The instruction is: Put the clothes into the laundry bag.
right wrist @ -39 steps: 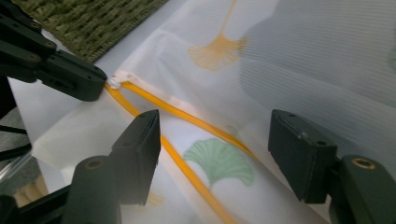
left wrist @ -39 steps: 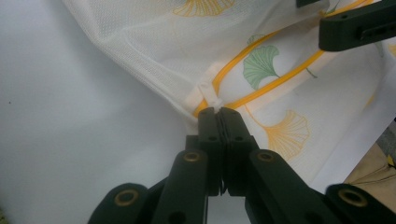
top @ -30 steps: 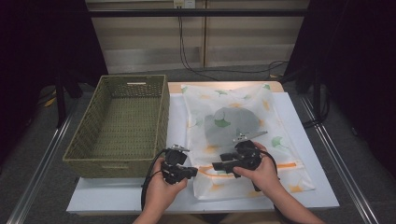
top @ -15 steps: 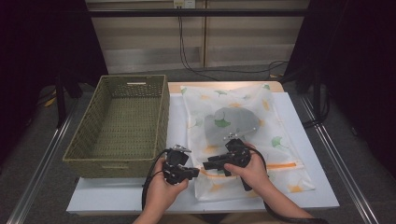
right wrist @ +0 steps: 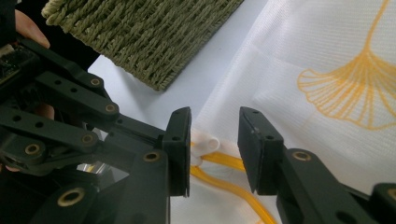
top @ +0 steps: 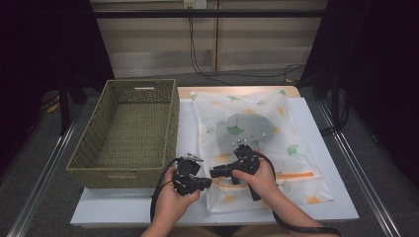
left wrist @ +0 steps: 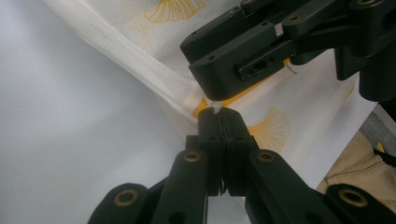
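A white mesh bag [top: 296,163] printed with ginkgo leaves lies on the table with a grey garment [top: 244,129] inside. An orange zipper [right wrist: 229,186] runs across its near end. My left gripper [top: 210,181] [left wrist: 218,112] is shut on the bag's edge at the zipper's left end. My right gripper [top: 213,173] [right wrist: 215,126] reaches in from the right, its jaws close to the left gripper's tips. Its jaws have just been closing and now stand apart around the white zipper pull [right wrist: 205,142], pads clear of it.
An empty woven green basket [top: 170,118] stands at the table's left, its corner [right wrist: 154,37] close behind both grippers. A white board [top: 148,207] covers the table under basket and bag. Metal rails run down both sides.
My right gripper has slid left along the bag's near end until it sits against the left gripper. The left hand has stayed put.
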`<move>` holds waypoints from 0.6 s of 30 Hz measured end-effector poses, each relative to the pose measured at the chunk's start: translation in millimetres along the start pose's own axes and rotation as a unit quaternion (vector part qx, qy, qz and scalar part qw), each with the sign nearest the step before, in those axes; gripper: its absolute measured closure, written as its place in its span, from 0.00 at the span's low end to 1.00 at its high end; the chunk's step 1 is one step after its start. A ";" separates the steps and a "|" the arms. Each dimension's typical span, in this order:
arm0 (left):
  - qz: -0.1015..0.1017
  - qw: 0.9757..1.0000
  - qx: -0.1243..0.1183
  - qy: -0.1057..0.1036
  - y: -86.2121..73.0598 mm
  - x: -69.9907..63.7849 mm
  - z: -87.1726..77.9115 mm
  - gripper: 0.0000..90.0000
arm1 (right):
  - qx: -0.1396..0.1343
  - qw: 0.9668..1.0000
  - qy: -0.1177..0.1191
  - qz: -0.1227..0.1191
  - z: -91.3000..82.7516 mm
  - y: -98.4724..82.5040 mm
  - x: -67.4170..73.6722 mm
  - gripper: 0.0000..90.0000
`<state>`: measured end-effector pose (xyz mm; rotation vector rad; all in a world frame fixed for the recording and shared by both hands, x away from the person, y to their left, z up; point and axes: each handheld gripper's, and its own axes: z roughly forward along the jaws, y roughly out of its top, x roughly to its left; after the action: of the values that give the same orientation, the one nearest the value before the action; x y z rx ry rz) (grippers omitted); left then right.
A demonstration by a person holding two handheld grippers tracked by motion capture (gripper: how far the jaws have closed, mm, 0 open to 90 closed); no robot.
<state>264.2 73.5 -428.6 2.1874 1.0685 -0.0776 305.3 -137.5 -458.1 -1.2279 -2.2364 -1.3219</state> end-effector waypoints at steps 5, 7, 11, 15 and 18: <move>0.001 1.000 0.000 -0.001 -0.4 0.4 0.2 0.98 | 0.008 1.000 0.015 0.015 2.1 0.0 0.9 0.78; 0.001 1.000 0.000 0.000 -0.4 0.5 0.3 0.98 | 0.005 1.000 0.017 0.016 2.1 -0.3 0.5 0.79; 0.000 1.000 -0.002 0.000 -0.5 0.7 0.8 0.98 | 0.011 1.000 0.014 0.021 -1.0 -0.4 0.0 0.85; 0.001 1.000 -0.001 -0.001 -0.5 1.2 1.2 0.98 | 0.008 1.000 0.020 0.022 -2.9 -1.1 -1.6 0.91; 0.000 1.000 -0.002 -0.001 -0.4 0.9 1.3 0.98 | 0.007 1.000 0.020 0.022 -3.6 -0.7 -2.3 0.94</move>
<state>264.8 73.5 -430.1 2.1838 1.0665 -0.0768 305.4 -141.9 -457.9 -1.2269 -2.1751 -1.3009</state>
